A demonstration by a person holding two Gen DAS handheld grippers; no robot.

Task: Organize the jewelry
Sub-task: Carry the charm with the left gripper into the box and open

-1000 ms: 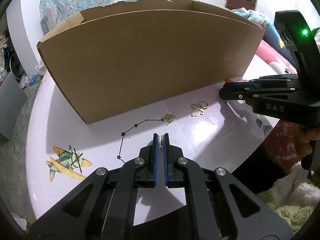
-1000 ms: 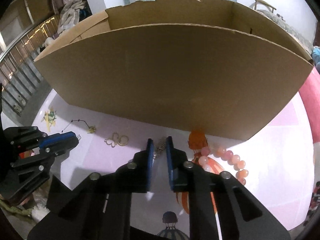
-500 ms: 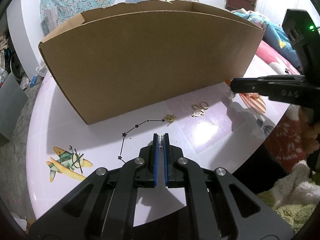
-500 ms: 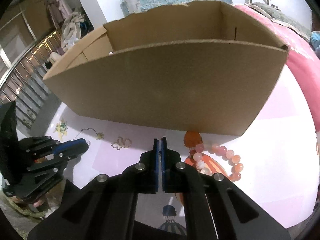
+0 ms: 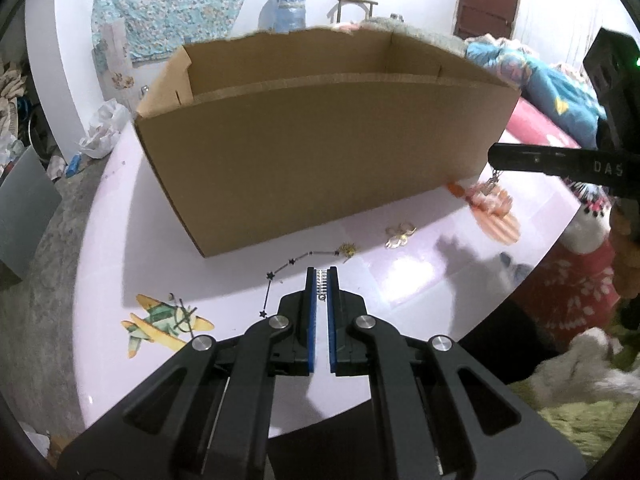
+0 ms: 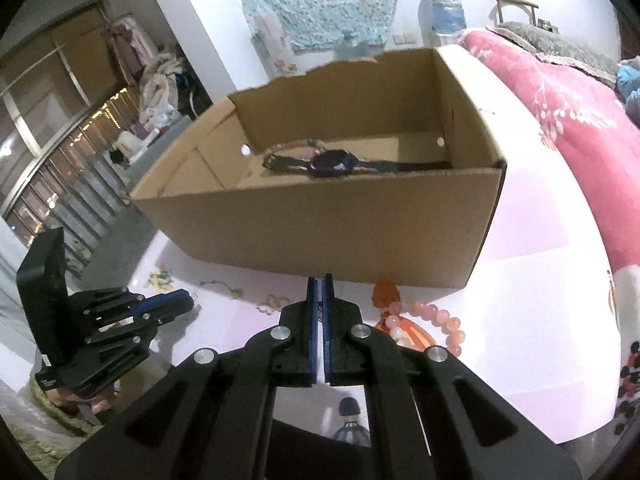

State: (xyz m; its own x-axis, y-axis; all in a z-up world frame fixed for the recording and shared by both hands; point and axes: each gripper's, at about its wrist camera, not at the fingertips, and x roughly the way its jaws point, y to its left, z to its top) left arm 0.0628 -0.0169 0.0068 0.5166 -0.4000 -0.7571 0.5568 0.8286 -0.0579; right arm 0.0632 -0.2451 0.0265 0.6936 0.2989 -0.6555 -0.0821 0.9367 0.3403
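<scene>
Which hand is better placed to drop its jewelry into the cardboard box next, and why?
Right, probably. The right gripper is shut on a small silver piece and its camera already looks down into the open cardboard box. The left gripper, clamping a silver clip, sits lower, facing the box's outer wall.

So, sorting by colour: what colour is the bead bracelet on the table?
Pink, peach-toned beads on the bead bracelet; right wrist view shows it best.

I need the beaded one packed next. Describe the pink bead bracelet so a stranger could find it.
Start at the cardboard box on the round table. By its right front corner, on an orange print, lies the pink bead bracelet: the only string of round, glossy beads; the others are thin metal pieces.
</scene>
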